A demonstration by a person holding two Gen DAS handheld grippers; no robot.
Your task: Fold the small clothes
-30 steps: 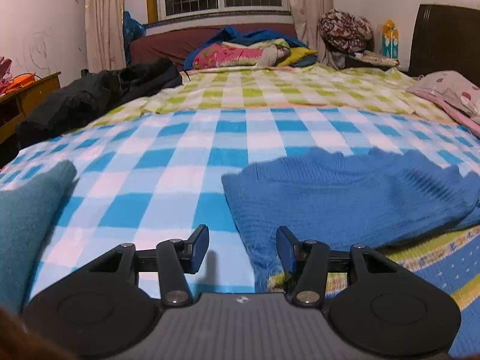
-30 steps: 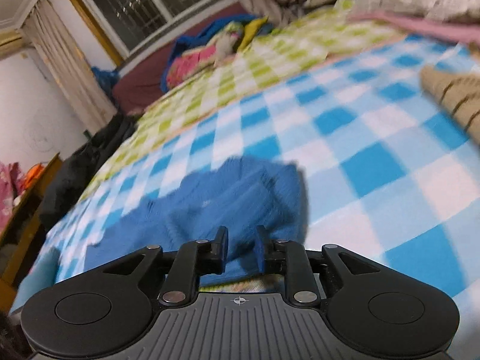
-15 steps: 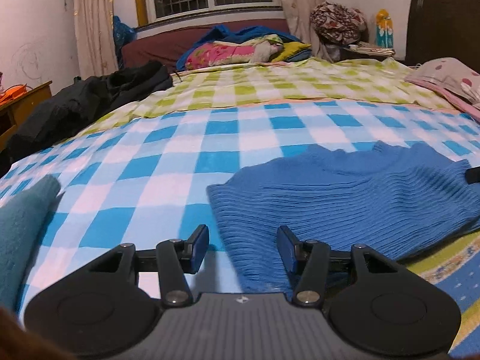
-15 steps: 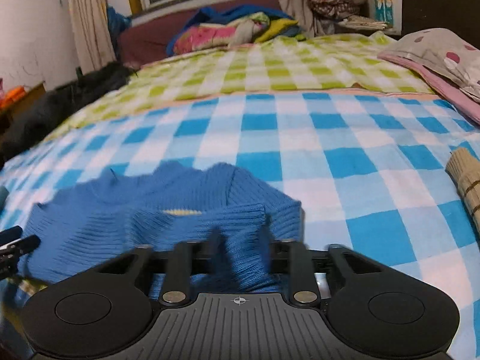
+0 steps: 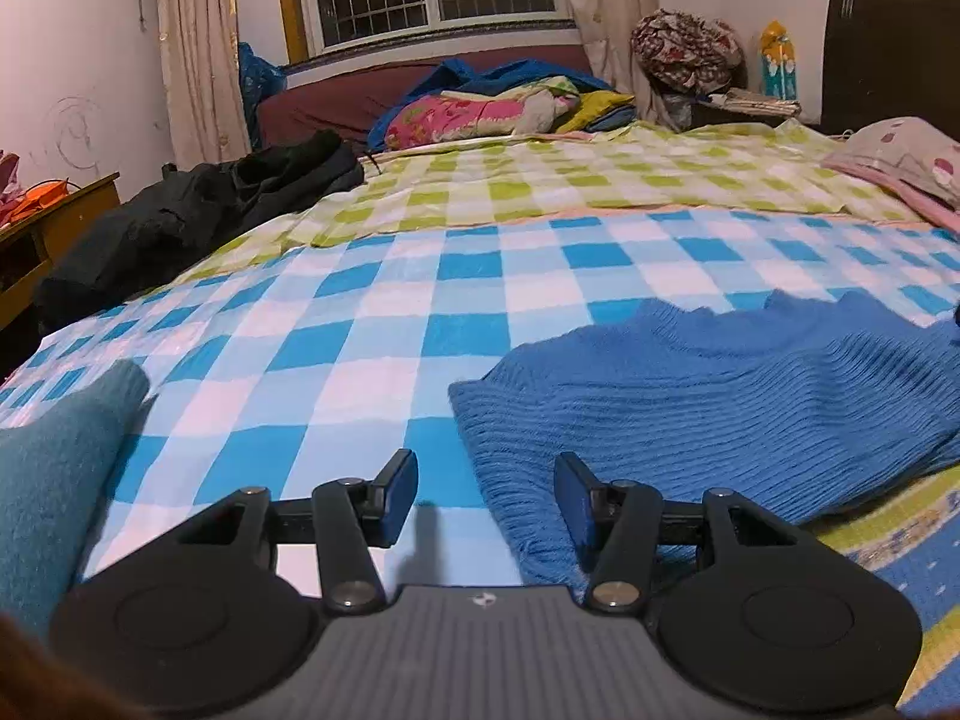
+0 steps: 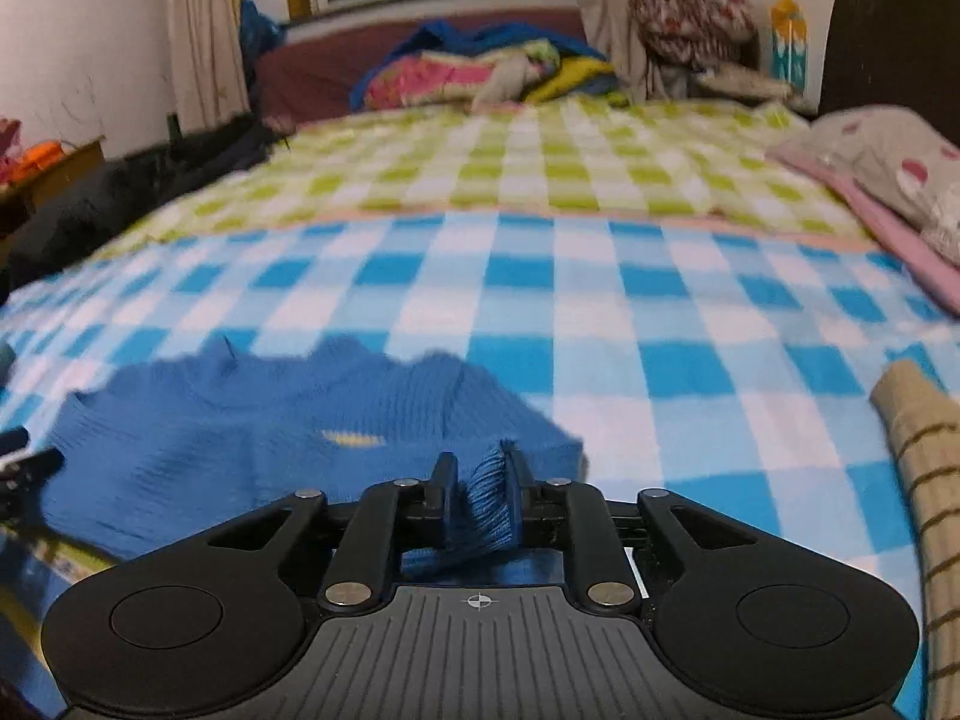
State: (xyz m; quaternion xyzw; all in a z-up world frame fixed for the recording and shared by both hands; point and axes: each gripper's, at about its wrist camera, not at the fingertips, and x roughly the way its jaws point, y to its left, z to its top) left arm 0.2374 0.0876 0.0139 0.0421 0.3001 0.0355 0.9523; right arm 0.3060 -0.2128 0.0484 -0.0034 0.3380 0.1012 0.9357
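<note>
A blue ribbed knit sweater lies on the blue-and-white checked bedspread. My left gripper is open, low over the bed at the sweater's near left edge, its right finger over the knit. In the right wrist view the sweater spreads to the left. My right gripper is shut on a fold of the sweater's near right edge, blue knit pinched between the fingers. The left gripper's fingertips show at the left edge of that view.
A teal garment lies at the near left. A beige striped garment lies at the right. A black jacket lies at the far left. Pillows and piled bedding sit at the back.
My right gripper has closed on the sweater's edge and drawn it back. The sweater has shifted and flattened. The left gripper stays open and has moved slightly left along the sweater's edge.
</note>
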